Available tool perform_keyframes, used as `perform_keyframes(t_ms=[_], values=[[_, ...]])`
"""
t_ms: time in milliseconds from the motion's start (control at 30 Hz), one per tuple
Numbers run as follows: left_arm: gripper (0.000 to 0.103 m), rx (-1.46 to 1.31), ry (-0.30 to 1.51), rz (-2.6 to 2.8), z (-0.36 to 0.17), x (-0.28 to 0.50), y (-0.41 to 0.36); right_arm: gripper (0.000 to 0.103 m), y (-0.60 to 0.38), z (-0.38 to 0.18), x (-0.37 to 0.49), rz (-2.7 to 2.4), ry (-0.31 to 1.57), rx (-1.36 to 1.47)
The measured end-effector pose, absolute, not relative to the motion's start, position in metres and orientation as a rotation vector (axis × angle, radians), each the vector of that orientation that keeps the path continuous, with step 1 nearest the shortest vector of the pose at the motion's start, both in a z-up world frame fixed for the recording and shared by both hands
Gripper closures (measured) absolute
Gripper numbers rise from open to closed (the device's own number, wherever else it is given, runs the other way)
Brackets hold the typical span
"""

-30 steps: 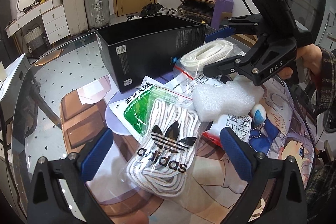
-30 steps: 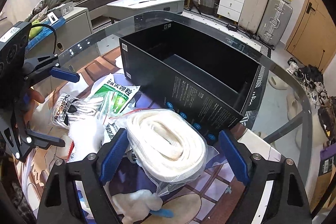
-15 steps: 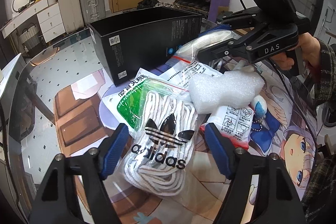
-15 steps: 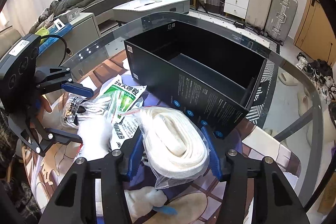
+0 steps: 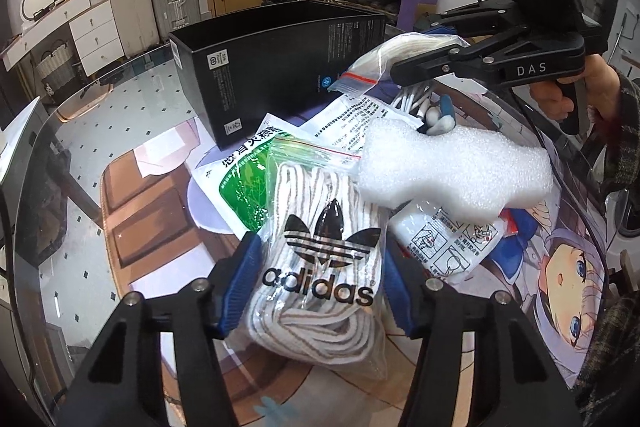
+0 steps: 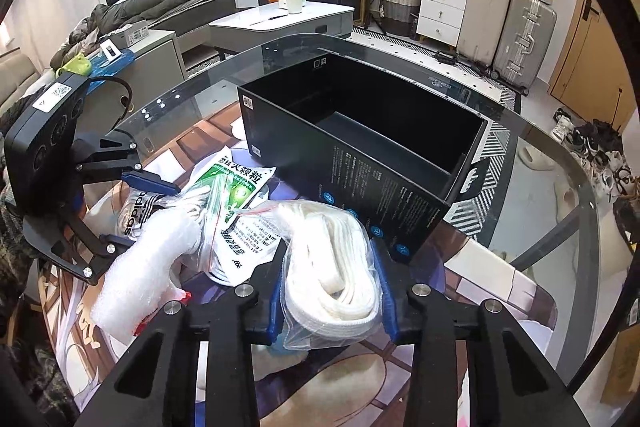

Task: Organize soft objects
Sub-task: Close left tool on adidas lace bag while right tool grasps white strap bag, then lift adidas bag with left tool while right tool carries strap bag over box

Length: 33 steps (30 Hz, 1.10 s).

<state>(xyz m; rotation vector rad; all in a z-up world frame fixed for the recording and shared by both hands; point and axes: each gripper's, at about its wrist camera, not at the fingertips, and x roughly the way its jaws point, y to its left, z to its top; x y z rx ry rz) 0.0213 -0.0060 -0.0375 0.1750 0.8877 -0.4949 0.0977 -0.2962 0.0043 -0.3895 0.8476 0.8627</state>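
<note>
A clear zip bag of white laces with an adidas logo (image 5: pixel 320 267) lies on the printed mat, and my left gripper (image 5: pixel 318 287) is closing on it, its blue pads pressing both sides. My right gripper (image 6: pixel 330 287) is closing on a clear bag of rolled white strap (image 6: pixel 332 259), pads against the bulging bag. An open black box (image 6: pixel 360 167) stands empty just behind both bags. A white foam piece (image 5: pixel 452 167) rests on the pile between them. The left gripper (image 6: pixel 136 215) also shows at the left of the right wrist view.
A green sachet (image 5: pixel 240 179) and a printed packet (image 5: pixel 448 247) lie under the bags. The pile sits on an anime mat (image 5: pixel 560 267) on a glass table (image 6: pixel 540 187). A person's hand (image 5: pixel 560 95) holds the right gripper. Suitcases and a shoe rack stand far behind.
Both pairs of jaws have narrowed from wide open until their pads meet the bags. Neither hand has shifted much.
</note>
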Motion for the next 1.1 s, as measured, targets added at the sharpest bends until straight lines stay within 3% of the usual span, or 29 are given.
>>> perform_keyframes(t_ms=[300, 1100], values=[[0.062, 0.114, 0.894, -0.456, -0.037, 0.021, 0.001, 0.066, -0.302, 0.015, 0.089, 0.852, 0.821, -0.366], [0.064, 0.063, 0.767, -0.286, -0.001, 0.018, 0.004, 0.066, -0.309, 0.035, 0.067, 0.858, 0.762, -0.268]])
